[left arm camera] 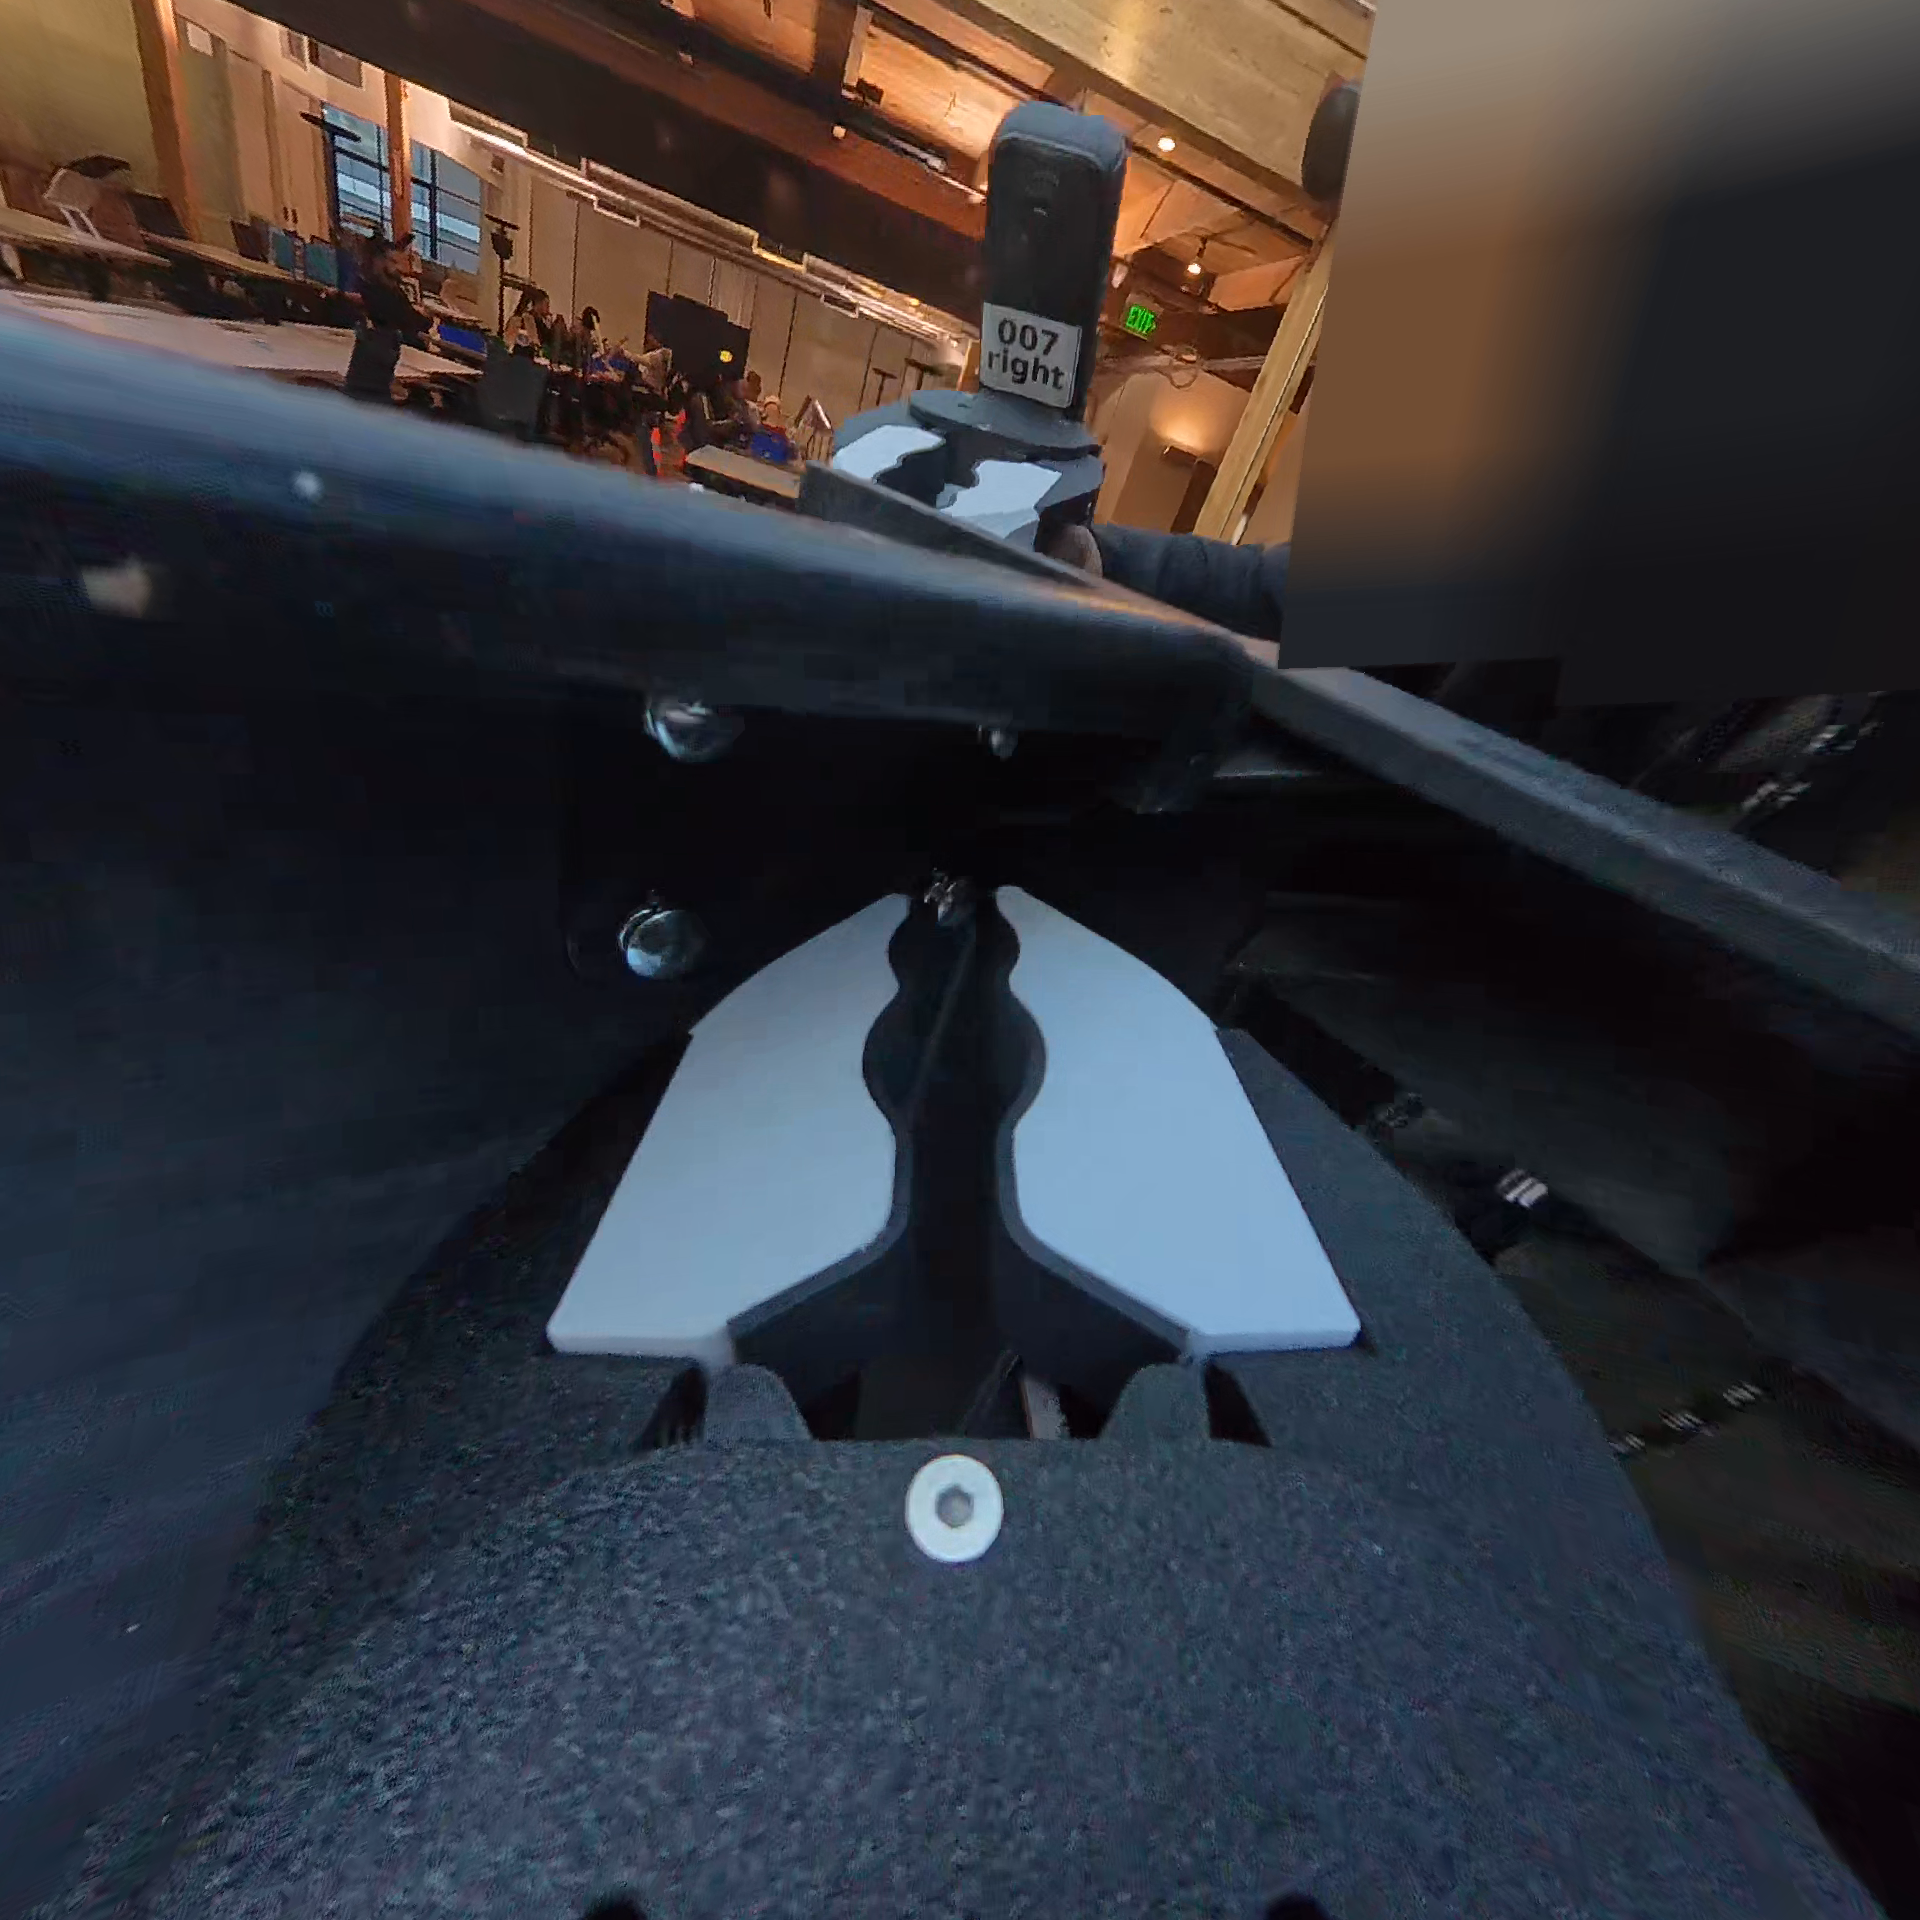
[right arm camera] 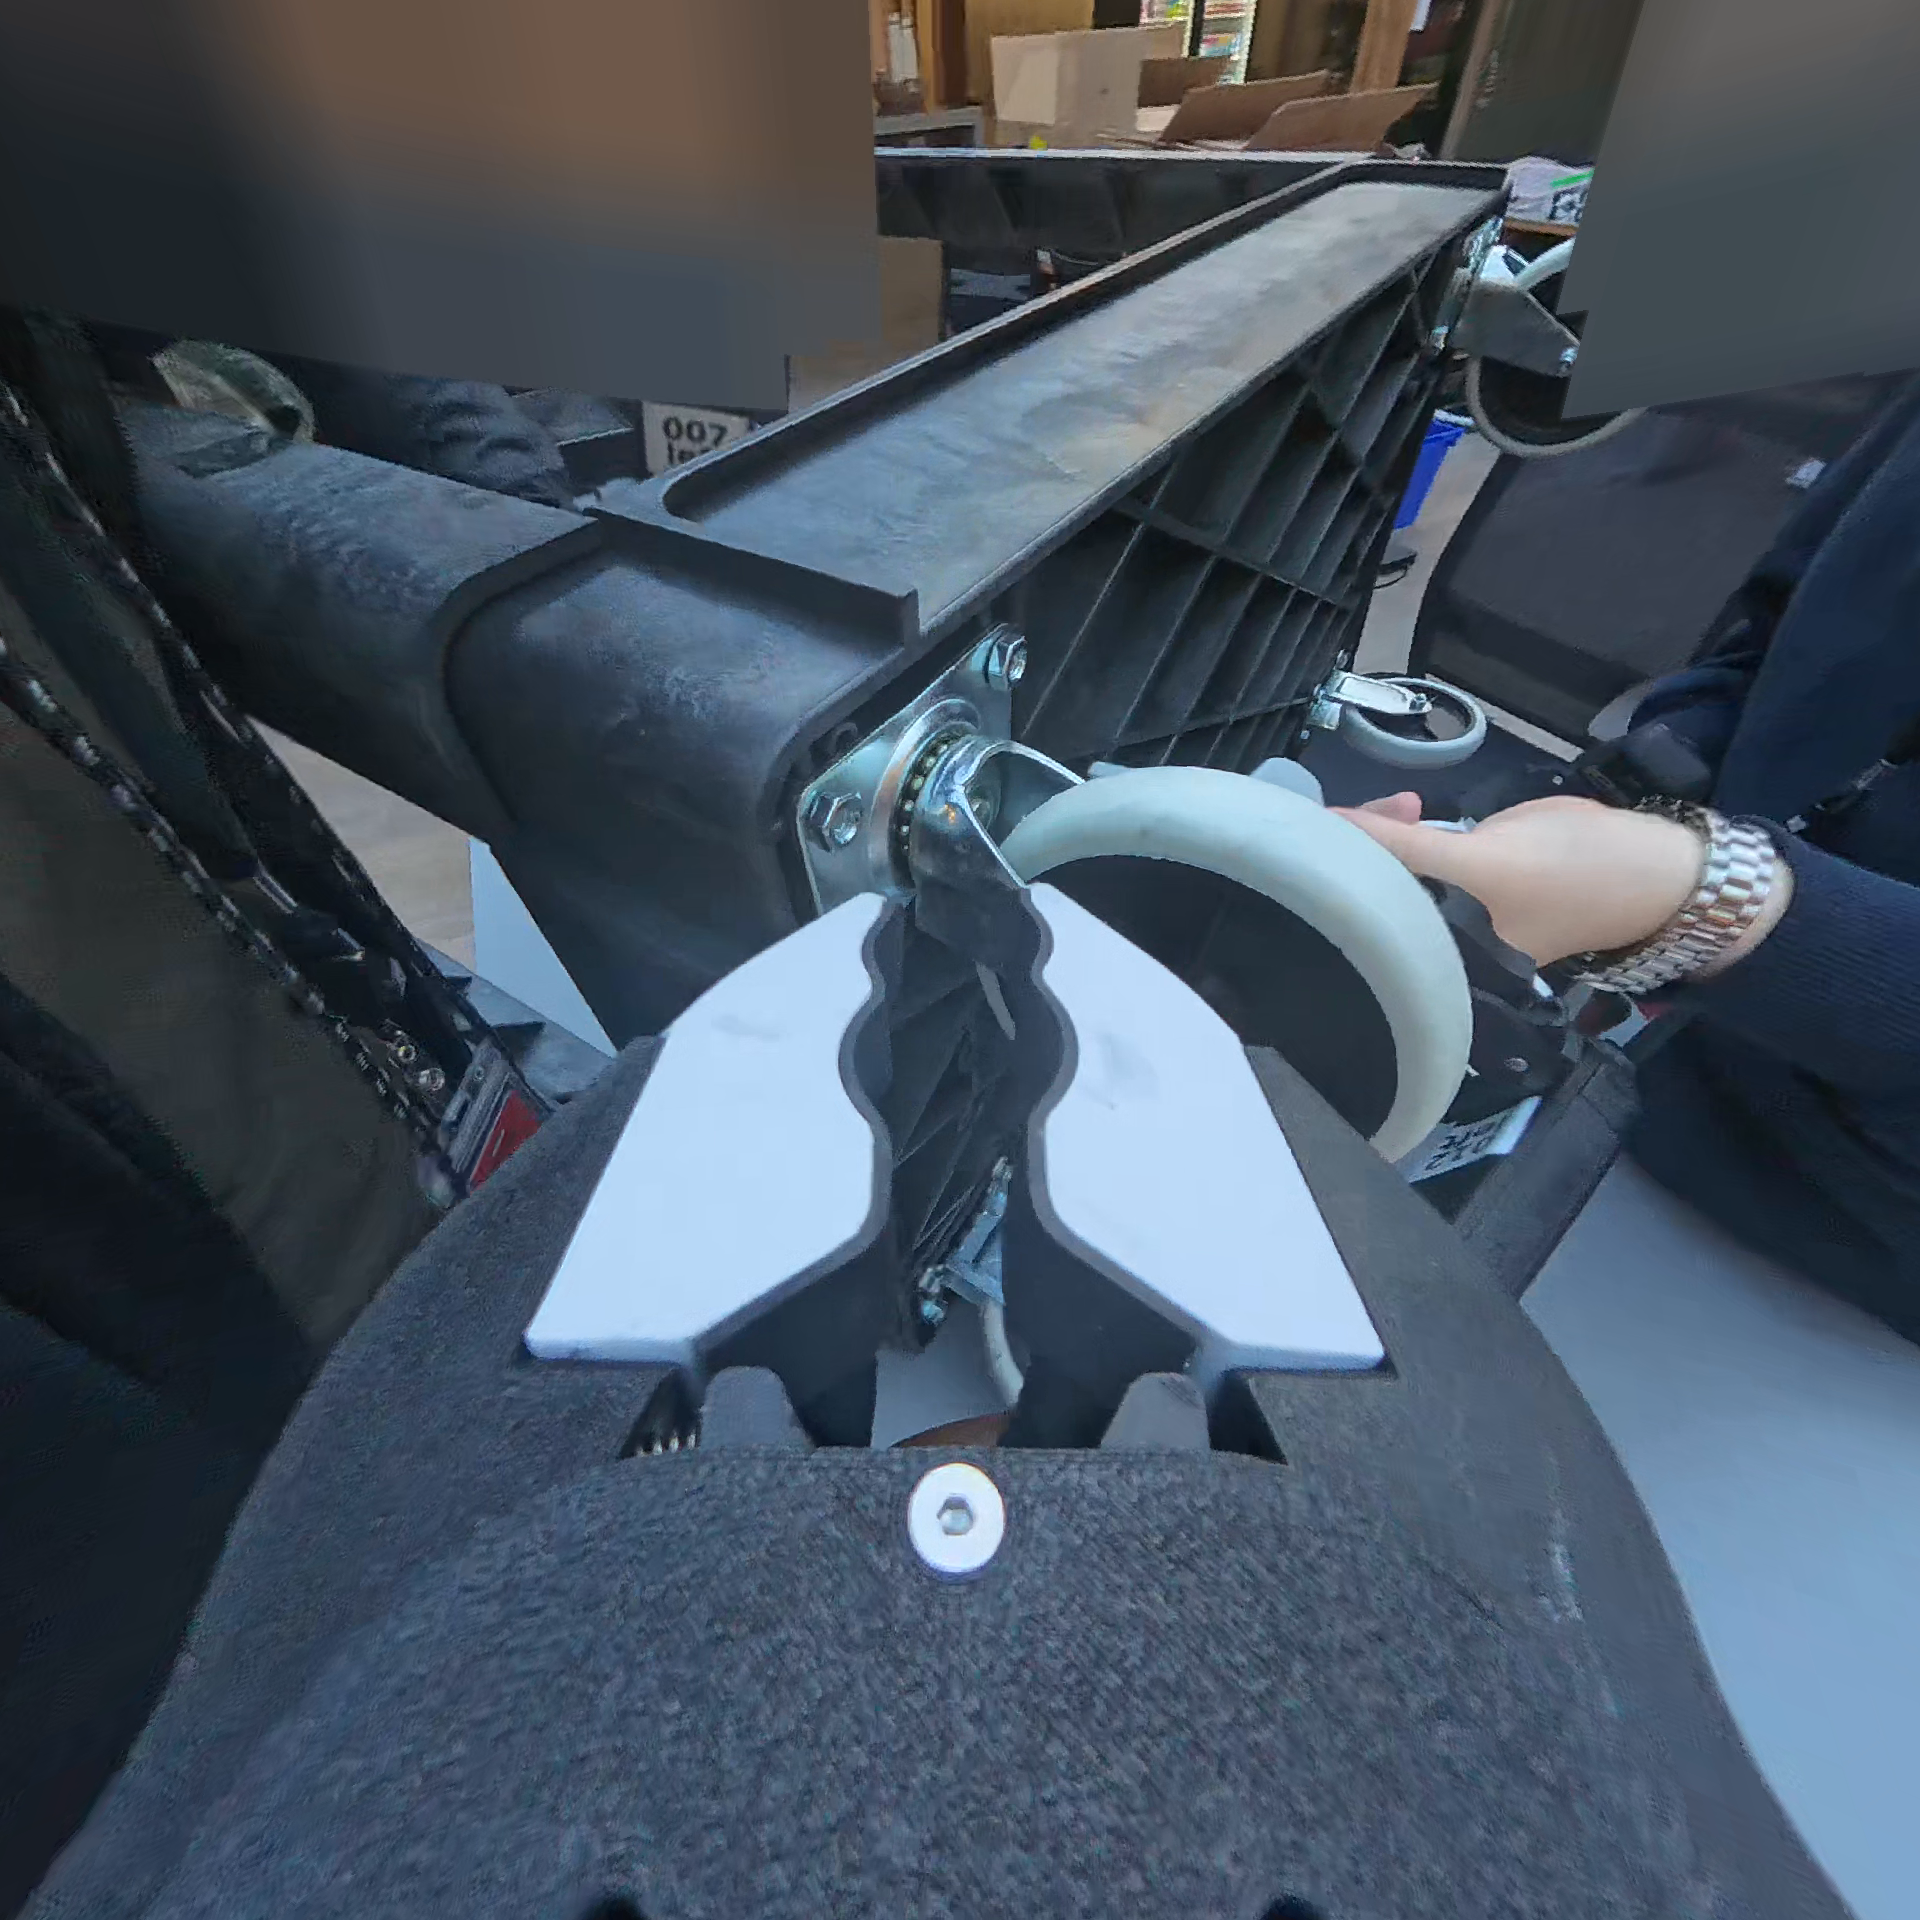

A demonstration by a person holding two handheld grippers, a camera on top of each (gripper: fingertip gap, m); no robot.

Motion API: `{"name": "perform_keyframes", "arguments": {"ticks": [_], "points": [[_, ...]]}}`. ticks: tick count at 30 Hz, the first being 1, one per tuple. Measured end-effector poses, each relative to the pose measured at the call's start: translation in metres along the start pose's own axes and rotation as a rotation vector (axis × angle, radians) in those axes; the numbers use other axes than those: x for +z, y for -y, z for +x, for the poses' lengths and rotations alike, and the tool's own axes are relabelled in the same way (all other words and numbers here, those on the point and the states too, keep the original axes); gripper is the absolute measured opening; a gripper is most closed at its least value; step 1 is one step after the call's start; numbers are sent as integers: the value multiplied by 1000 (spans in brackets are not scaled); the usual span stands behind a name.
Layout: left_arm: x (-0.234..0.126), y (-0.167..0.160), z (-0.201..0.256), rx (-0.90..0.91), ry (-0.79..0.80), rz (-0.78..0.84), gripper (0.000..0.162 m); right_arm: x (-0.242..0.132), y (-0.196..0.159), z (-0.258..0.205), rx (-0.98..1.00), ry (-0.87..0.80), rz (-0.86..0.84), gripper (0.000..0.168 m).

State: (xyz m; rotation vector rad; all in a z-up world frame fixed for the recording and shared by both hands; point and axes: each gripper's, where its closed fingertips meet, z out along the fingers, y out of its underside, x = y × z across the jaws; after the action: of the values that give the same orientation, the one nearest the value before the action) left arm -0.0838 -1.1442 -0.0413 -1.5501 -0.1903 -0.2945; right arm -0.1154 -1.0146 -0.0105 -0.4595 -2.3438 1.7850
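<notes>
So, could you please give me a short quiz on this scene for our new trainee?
1. True or false: the black cart stands upright on its wheels.
2. What touches the pale caster wheel? A) a bare hand wearing a metal watch; B) a green cloth; C) a screwdriver.
3. Which gripper's fingers point at the caster's metal mounting plate from close by?
Key: 1 false, since the cart lies tipped on its side; 2 A; 3 the right gripper.
</notes>
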Motion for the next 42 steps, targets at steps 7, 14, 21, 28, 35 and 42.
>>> {"name": "perform_keyframes", "arguments": {"ticks": [7,14,21,28,35,42], "points": [[7,-16,-16,43,-100,113,10,19,-22,-2,143,76,-59,23],[21,-1,-7,67,-185,293,11,30,-22,3,225,131,-74,22],[26,6,6,63,-183,407,14,36,-15,6,245,166,-59,23],[30,14,15,39,-187,462,16,42,-9,-3,265,222,-33,22],[37,9,17,59,-173,441,15,46,-9,-13,257,244,-71,20],[48,11,17,16,-138,447,9,49,-9,-15,254,224,-71,20]]}}
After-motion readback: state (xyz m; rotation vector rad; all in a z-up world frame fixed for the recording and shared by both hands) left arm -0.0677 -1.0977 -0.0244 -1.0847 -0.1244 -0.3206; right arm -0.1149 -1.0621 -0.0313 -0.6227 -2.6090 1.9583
